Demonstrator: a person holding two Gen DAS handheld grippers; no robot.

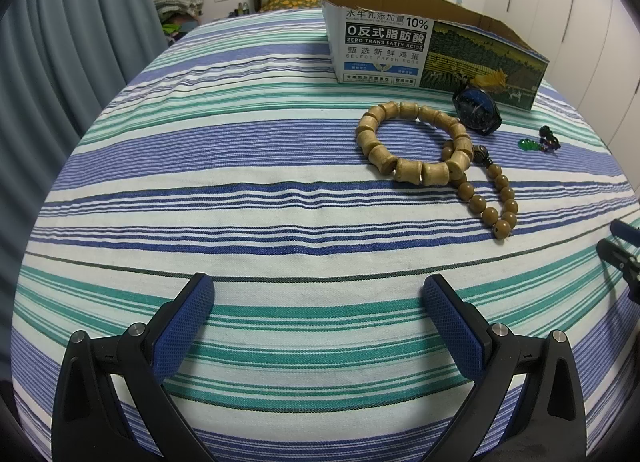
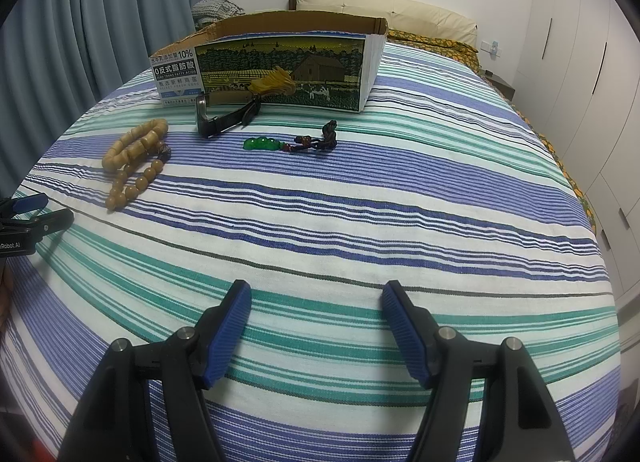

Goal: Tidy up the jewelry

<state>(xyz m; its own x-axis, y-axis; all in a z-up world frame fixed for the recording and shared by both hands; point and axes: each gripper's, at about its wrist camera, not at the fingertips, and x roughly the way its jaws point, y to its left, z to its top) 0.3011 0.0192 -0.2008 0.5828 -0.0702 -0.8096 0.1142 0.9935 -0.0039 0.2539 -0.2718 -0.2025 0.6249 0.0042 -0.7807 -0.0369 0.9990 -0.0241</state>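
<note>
Judging by the layout, the task was at its start: nothing looked sorted yet. All four jewelry pieces lay loose on the striped bedspread [image 2: 360, 221], none inside the cardboard box [image 2: 280, 61].

Items, all in front of the box:
- barrel-bead bracelet [image 1: 412, 141], pale wood, flat on the sheet
- round-bead bracelet [image 1: 500, 197], darker brown, touching the barrel one and partly overlapped by it
- black watch [image 1: 478, 109], just beside the box's front wall, strap trailing toward a yellow tassel [image 2: 272, 81] that sat against the box
- green pendant [image 2: 262, 143] on a dark knotted cord [image 2: 320, 137], apart from the watch, further along the box front

Box: open top, printed farm scene on the long side. Neither view looked over the rim, so I couldn't tell what was in it, if anything.

Grippers:
- left gripper [image 1: 318, 294]: jaws wide apart, nothing between them, only sheet below. Bracelets ahead and off to its right side.
- right gripper [image 2: 316, 298]: jaws spread fairly wide, empty. Pendant ahead of it, well apart.

Both were angled down at the bed, short of every item.

Left to do, as I read it: all four pieces still needed picking up and placing, presumably in the box. The overlapped bracelets would likely snag each other if one were lifted carelessly.
</note>
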